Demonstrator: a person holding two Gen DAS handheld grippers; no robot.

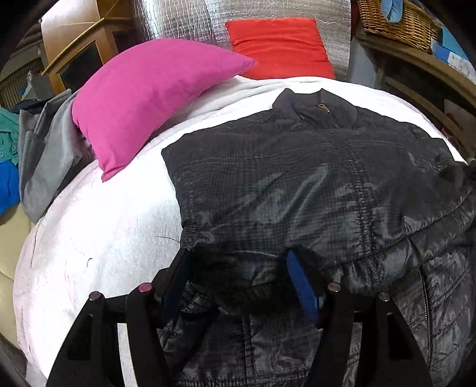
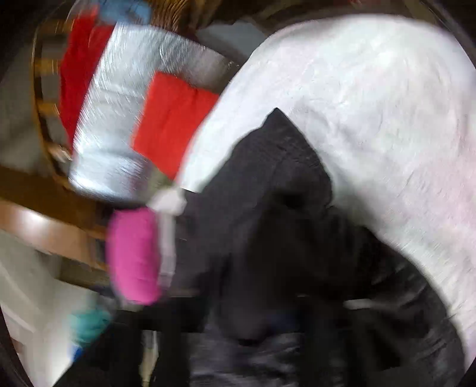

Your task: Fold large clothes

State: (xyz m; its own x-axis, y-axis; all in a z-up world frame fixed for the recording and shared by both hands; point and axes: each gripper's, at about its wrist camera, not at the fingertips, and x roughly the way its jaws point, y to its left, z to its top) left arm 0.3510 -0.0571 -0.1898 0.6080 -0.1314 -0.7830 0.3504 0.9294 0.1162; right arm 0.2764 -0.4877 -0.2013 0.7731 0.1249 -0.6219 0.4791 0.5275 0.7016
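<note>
- Nearest in the left wrist view, the left gripper (image 1: pixel 238 279) has its two fingers spread wide, with a bunched fold of the black jacket (image 1: pixel 312 184) filling the gap between them; the blue pad (image 1: pixel 303 291) of one finger lies against the cloth, and the grip looks clamped on that thick hem fold.
- The right gripper is lost in blur and dark cloth at the bottom of the right wrist view; its fingers are drawn together, but whether any cloth is pinched between them cannot be told.
- The jacket (image 2: pixel 282 238) lies spread on a white blanket (image 1: pixel 98 238), collar and zip pull (image 1: pixel 324 108) at the far end, hem at the near end, one side folded in so its left edge runs straight.
- The blanket (image 2: pixel 372 104) covers a rounded, padded surface and shows bare to the left of the jacket.
- Beyond, a pink cushion (image 1: pixel 142 98) rests on the blanket's far left edge, apart from the jacket.
- Beside it, grey clothes (image 1: pixel 44 154) hang in a heap, with teal and blue cloth further left.
- Further back, a red cushion (image 1: pixel 282 47) leans on a silver foil sheet (image 1: pixel 184 20).
- Farthest right, a wicker basket (image 1: pixel 395 23) sits on a wooden shelf (image 1: pixel 416 68).
</note>
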